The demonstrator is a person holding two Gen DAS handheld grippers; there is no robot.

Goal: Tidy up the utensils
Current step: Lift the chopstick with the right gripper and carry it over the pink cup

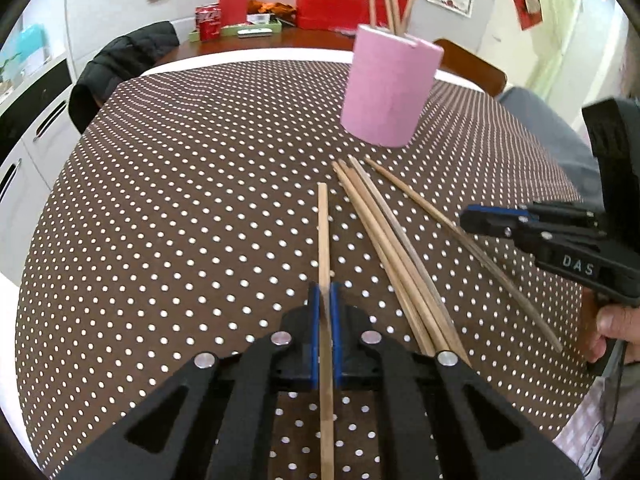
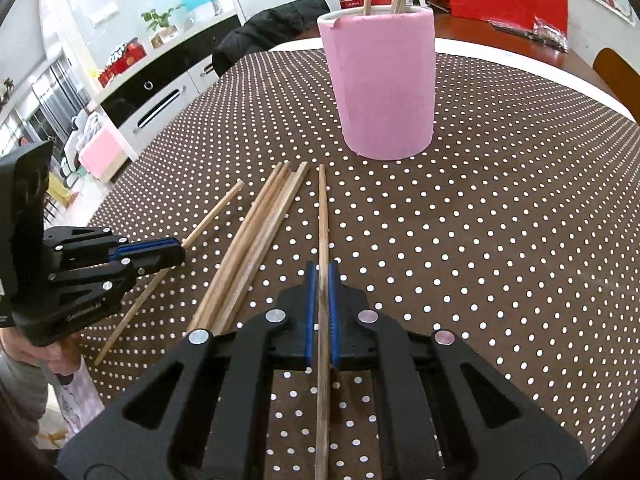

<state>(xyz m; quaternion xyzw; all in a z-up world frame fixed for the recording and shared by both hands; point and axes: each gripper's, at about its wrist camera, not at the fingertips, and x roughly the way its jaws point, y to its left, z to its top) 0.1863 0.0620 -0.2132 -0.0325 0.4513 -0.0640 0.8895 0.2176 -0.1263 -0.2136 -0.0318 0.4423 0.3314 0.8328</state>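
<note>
A pink cup (image 1: 386, 88) (image 2: 382, 80) stands on the dotted tablecloth with several wooden chopsticks upright in it. My left gripper (image 1: 325, 292) is shut on one wooden chopstick (image 1: 323, 232), which points toward the cup. My right gripper (image 2: 321, 270) is shut on another chopstick (image 2: 322, 216), also pointing at the cup. Each gripper shows in the other's view: the right gripper (image 1: 470, 218) and the left gripper (image 2: 178, 250). A bundle of loose chopsticks (image 1: 384, 240) (image 2: 256, 236) lies on the cloth between the two grippers.
The brown tablecloth with white dots (image 1: 180, 200) (image 2: 500, 220) covers a round table. A black jacket (image 1: 120, 64) hangs on a chair at the far left. Red boxes (image 1: 332, 0) and a red can (image 1: 208, 20) sit on a table behind.
</note>
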